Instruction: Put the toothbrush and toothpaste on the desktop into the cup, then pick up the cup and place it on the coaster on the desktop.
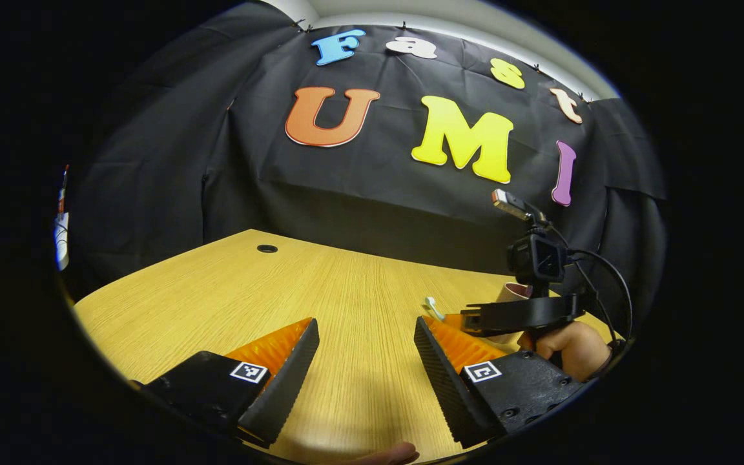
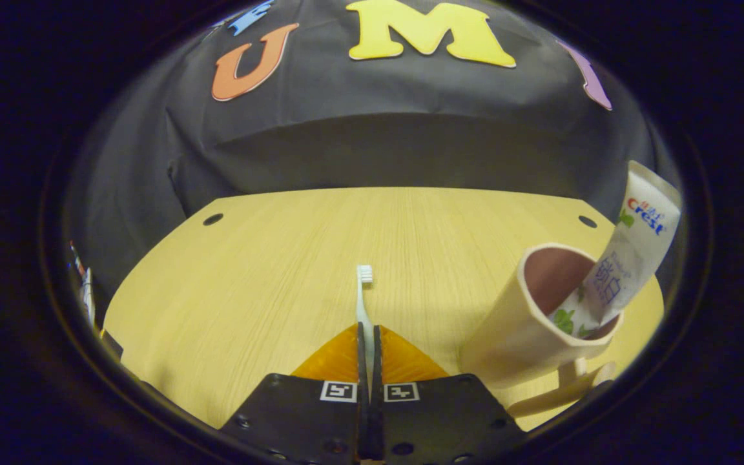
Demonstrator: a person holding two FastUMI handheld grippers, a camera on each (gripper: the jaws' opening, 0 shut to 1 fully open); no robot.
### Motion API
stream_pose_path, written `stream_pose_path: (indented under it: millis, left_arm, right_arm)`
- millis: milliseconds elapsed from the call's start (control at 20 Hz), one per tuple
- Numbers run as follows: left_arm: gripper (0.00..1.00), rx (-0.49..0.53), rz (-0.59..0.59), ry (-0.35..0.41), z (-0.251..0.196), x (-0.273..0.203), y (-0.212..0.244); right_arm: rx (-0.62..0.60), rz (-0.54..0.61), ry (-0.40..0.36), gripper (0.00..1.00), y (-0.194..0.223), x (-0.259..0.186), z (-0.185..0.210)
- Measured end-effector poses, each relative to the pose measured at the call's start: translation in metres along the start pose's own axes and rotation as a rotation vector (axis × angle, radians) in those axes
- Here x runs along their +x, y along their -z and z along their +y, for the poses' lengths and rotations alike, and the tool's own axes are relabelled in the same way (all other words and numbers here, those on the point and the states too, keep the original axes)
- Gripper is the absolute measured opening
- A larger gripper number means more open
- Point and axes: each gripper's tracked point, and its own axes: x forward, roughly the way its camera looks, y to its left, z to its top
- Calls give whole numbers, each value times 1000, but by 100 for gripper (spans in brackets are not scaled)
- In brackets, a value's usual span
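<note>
In the right gripper view my right gripper (image 2: 368, 336) is shut on a white toothbrush (image 2: 363, 303), whose bristle head points forward above the wooden desktop (image 2: 268, 271). To its right stands a cream cup (image 2: 520, 336) with a handle; a white toothpaste tube (image 2: 633, 248) leans inside it and sticks out over the rim. In the left gripper view my left gripper (image 1: 365, 342) is open above bare desktop (image 1: 320, 290), nothing between its fingers. Off to the right there, a hand (image 1: 572, 349) holds the right gripper (image 1: 469, 320), with the toothbrush head (image 1: 432, 303) poking out and the cup's rim (image 1: 514, 292) behind.
The desktop has round cable holes near its back corners (image 2: 212, 219) (image 2: 587, 221) (image 1: 267, 248). Black cloth walls close the booth behind and on the left. A fingertip (image 1: 391, 455) shows at the bottom edge of the left gripper view.
</note>
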Motion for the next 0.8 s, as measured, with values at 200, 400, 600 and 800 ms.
stream_pose_path:
  millis: [200, 400, 600, 800]
  left_arm:
    - [95, 11, 11, 9, -9, 6, 1]
    - [95, 10, 28, 33, -24, 13, 7]
    - [95, 8, 32, 59, -38, 20, 8]
    - [95, 8, 32, 72, -45, 28, 12]
  right_arm:
    - [25, -109, -59, 1, -21, -40, -3]
    - [112, -325, -126, 0, -76, -90, -16]
    - [148, -542, -139, 0, -130, -118, -44]
    - [112, -673, -150, 0, -150, -125, -64]
